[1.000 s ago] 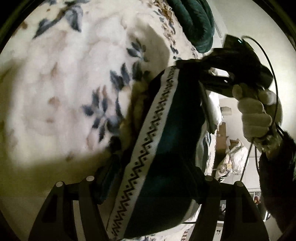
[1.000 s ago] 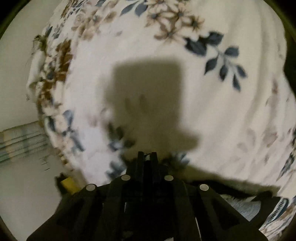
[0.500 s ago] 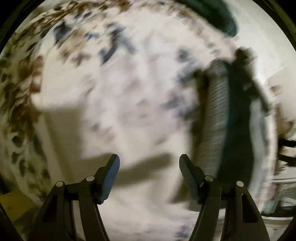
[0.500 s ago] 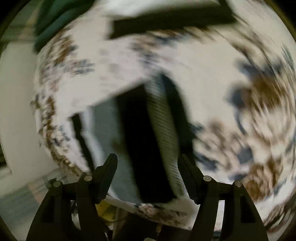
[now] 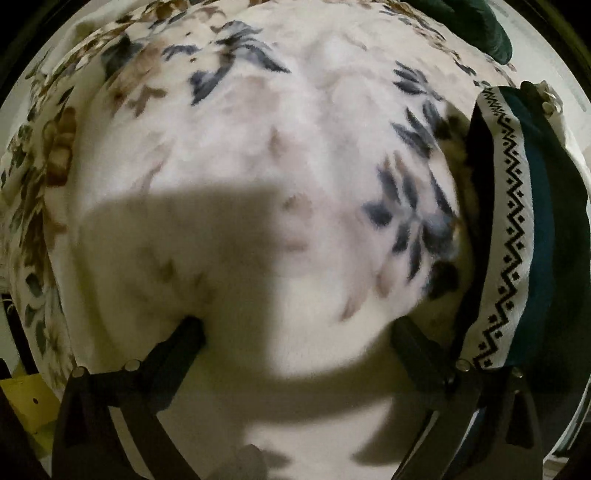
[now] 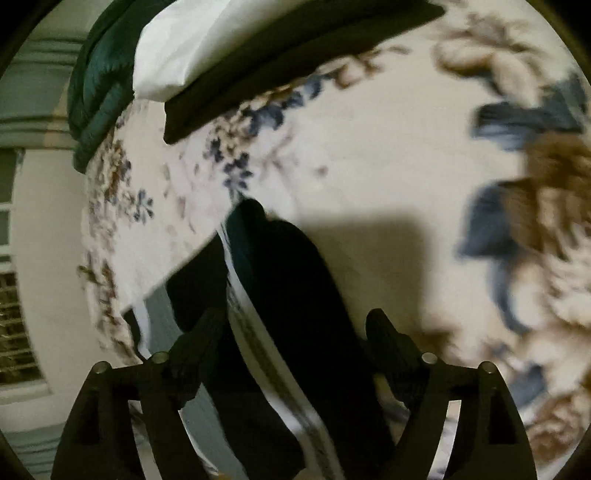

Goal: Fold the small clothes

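Observation:
A small dark teal garment (image 5: 543,236) with a white band bearing a black zigzag pattern lies folded on a floral blanket (image 5: 258,155), at the right edge of the left wrist view. My left gripper (image 5: 295,336) is open and empty, low over the blanket, to the left of the garment. In the right wrist view the same garment (image 6: 291,295) lies just in front of and between the fingers of my right gripper (image 6: 295,332), which is open. Its white band (image 6: 273,365) runs down between the fingers.
A stack of folded clothes, white (image 6: 192,48) over black (image 6: 280,70), lies on the blanket at the back. A dark green bundle (image 6: 96,92) sits at the blanket's far edge, also in the left wrist view (image 5: 469,22). A yellow object (image 5: 22,402) lies beyond the blanket's edge.
Both grippers held the garment lifted a second ago and have let go. It now lies on the blanket. Both grippers opened and swung away, the left one to the garment's left.

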Tool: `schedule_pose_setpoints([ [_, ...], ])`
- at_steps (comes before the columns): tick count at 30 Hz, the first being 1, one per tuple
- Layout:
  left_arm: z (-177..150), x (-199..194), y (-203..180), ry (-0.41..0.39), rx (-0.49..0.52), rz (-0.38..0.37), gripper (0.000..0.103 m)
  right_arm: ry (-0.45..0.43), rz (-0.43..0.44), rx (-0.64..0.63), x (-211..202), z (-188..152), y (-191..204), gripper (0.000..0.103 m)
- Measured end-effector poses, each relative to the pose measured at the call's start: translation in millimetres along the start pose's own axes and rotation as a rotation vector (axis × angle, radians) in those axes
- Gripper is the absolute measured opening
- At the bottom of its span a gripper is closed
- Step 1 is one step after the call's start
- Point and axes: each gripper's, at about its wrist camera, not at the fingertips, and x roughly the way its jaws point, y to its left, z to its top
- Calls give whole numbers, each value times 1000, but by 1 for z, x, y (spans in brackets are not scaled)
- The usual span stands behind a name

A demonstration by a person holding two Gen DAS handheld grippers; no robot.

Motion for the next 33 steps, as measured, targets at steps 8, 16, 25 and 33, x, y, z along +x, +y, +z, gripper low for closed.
schedule_pose_setpoints([
  [8, 21, -29, 16, 21, -35, -20, 103, -115, -119, -3, -3, 9, 29, 12],
  [16, 13, -82, 14, -57, -41, -22, 103, 19, -71, 135, -36, -54, -30, 70],
  [25, -17, -80, -5, -11, -16, -31, 103, 128, 87, 420, 9, -134, -81, 16],
  [33, -16, -87, -15, -14, 12, -60, 103, -11, -6, 390, -33, -163, -58, 11],
])
